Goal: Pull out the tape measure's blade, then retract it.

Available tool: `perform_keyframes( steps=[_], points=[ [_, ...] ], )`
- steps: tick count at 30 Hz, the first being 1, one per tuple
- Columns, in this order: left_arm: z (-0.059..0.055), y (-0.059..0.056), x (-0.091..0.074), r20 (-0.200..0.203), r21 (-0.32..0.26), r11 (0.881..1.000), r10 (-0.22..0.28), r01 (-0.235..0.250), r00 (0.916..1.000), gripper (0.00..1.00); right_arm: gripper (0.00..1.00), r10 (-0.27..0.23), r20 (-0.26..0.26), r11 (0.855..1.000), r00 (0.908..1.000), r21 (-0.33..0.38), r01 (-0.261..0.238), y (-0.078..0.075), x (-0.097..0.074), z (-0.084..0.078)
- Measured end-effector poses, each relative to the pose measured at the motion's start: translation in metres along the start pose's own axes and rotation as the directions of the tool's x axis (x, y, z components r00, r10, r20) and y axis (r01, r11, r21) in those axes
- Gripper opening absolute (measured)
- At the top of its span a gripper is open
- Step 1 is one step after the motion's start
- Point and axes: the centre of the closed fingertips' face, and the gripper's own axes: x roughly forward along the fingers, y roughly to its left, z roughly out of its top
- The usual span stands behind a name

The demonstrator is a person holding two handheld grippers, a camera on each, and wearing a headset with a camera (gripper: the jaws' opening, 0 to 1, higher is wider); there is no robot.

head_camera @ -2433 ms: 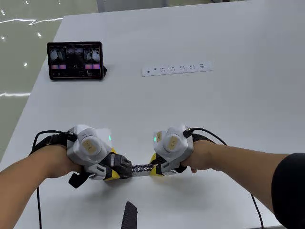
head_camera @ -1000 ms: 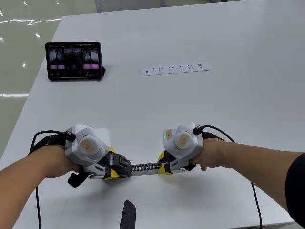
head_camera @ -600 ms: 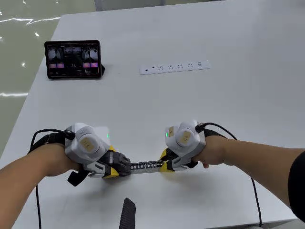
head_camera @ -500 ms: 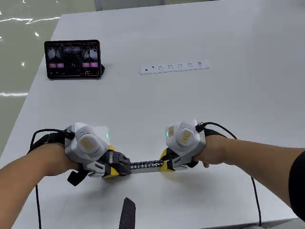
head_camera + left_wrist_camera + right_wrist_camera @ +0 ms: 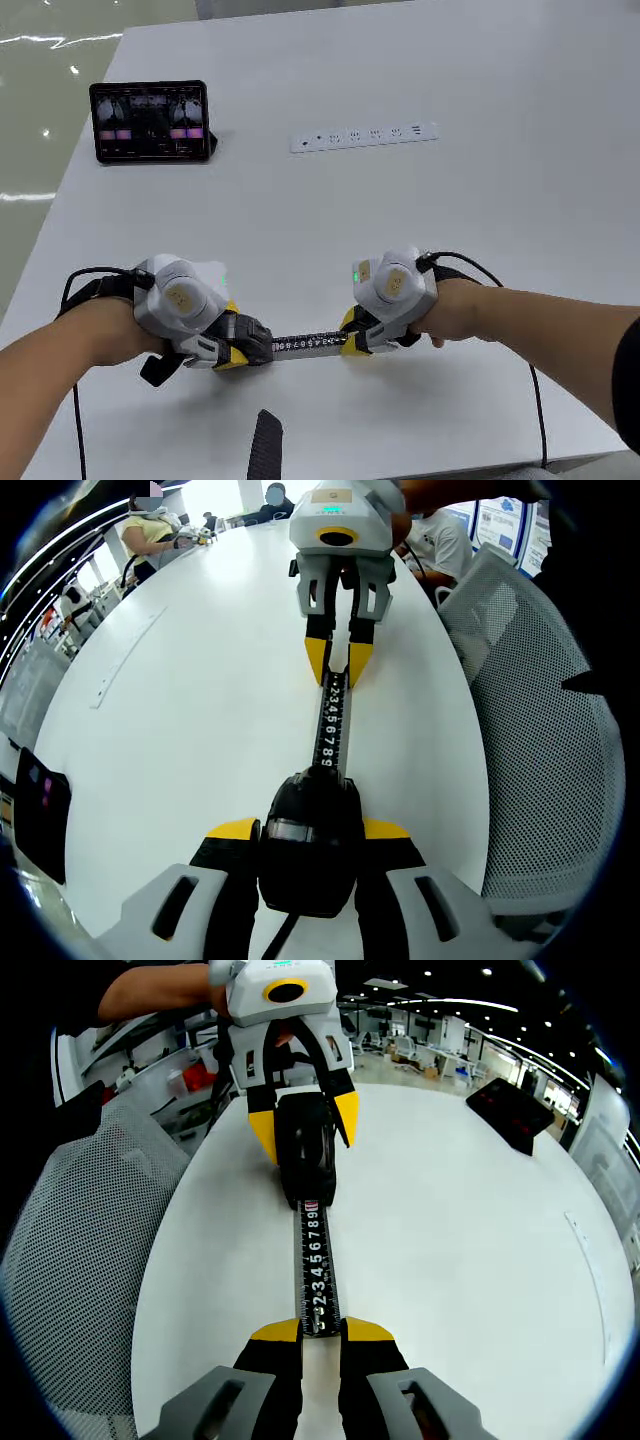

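Your left gripper [image 5: 238, 348] fingers clamp tape measure case [image 5: 308, 850] as anchor. Right gripper [image 5: 350, 343], at case's 3 o'clock, seemingly pinches blade [image 5: 308, 344] at tip for straight pull.

Table [image 5: 520, 180]: open room across centre and right of head view. Obstacles: tablet [image 5: 150, 121] upper left, power strip [image 5: 364, 136] upper centre, dark object [image 5: 266, 448] at bottom edge, blade [image 5: 310, 343] lower centre.

Open-plan office: mesh chair [image 5: 540, 740], white worktable [image 5: 400, 220], distant desks [image 5: 415, 1055], ceiling lights [image 5: 470, 1002].
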Motion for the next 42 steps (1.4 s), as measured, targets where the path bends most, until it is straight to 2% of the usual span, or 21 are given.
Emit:
perform_keyframes(
  steps=[42],
  points=[
    [0.0, 0.0, 0.0, 0.006, -0.004, 1.0, 0.001, -0.001, 1.0, 0.32, 0.09, -0.005, 0.0, 1.0, 1.0, 0.019, 0.005, -0.002, -0.017, -0.022]
  ],
)
